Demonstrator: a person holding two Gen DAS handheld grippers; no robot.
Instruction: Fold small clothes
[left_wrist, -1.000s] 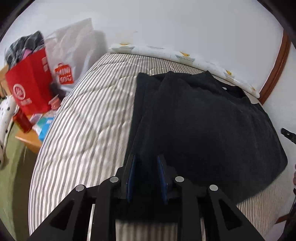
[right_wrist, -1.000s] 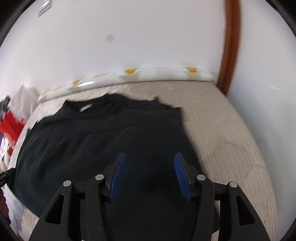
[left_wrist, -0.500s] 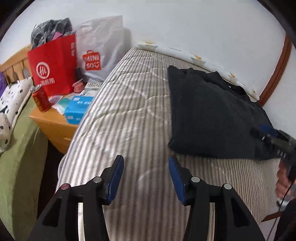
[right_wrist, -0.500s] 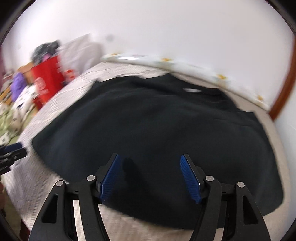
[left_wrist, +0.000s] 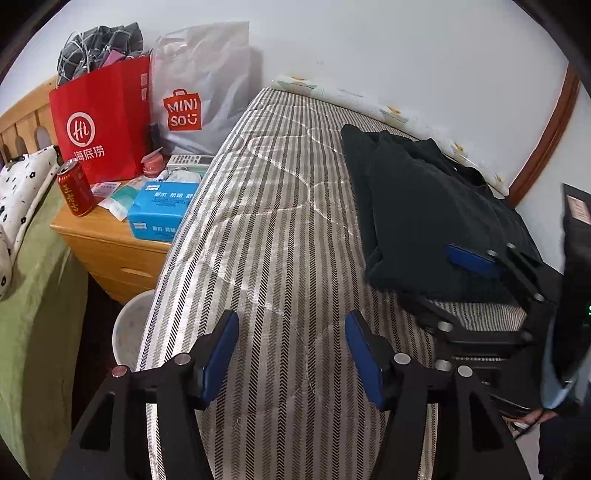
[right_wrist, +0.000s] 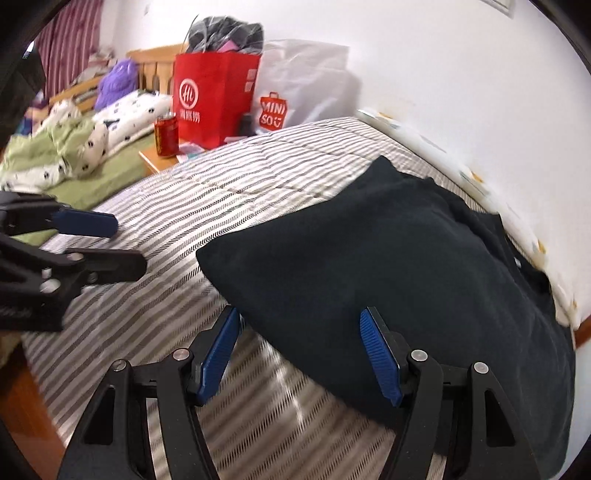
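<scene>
Now the dark garment (right_wrist: 388, 266) lies folded on the striped bed (left_wrist: 280, 236), toward the wall side. Right gripper (right_wrist: 301, 350) hovers at its near edge, jaws wide and empty. Left gripper (left_wrist: 291, 350) hangs over bare mattress, jaws wide.

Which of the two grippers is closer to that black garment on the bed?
The right. The right gripper hangs open at the black garment's near edge, while the left gripper is open over bare striped mattress, off to the garment's side.
</scene>
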